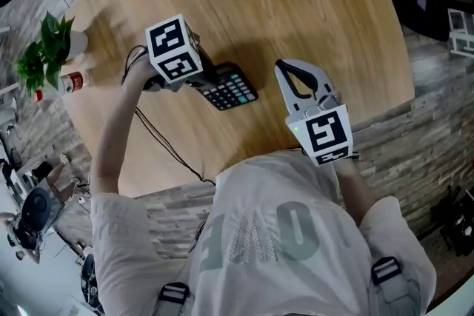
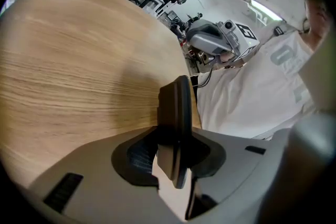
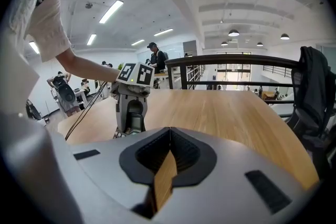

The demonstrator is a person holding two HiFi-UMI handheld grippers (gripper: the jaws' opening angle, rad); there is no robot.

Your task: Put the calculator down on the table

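tongs count: 2, one per hand
left tongs (image 1: 211, 81): clamped on the calculator, which sits edge-on between the jaws in the left gripper view
right tongs (image 1: 280, 66): closed tip to tip, nothing between them, lower right of centre in the head view
calculator (image 1: 232, 89): 1, centre of the head view, keys up, tilted low over the desk; contact with the wood not clear
desk (image 1: 296, 4): 1, round, wood grain
other items: 1 potted plant (image 1: 44, 48) and 1 small bottle (image 1: 70, 81), both at the desk's upper-left edge, well apart from the calculator
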